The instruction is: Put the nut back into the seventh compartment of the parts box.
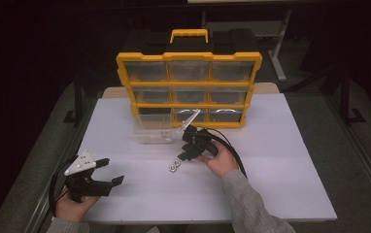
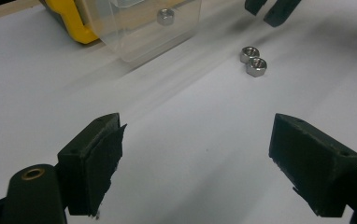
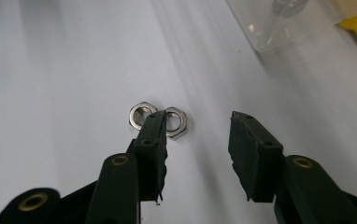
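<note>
Two steel hex nuts (image 1: 174,167) (image 2: 253,61) (image 3: 159,121) lie side by side on the white tabletop. My right gripper (image 1: 183,154) (image 3: 195,128) hovers just above and beside them, open, with nothing between its jaws; its left jaw tip overlaps the nuts in the right gripper view. A clear plastic drawer (image 1: 153,132) (image 2: 148,28) pulled out of the yellow organiser (image 1: 188,87) sits on the table with a nut inside. Near the front left edge my left gripper (image 1: 107,171) (image 2: 195,154) rests wide open and empty.
The yellow-framed organiser with clear drawers stands upright at the back of the white table (image 1: 280,160). A black cable (image 1: 232,145) loops from the right gripper over the hand. The clear drawer (image 3: 298,18) lies just beyond the nuts.
</note>
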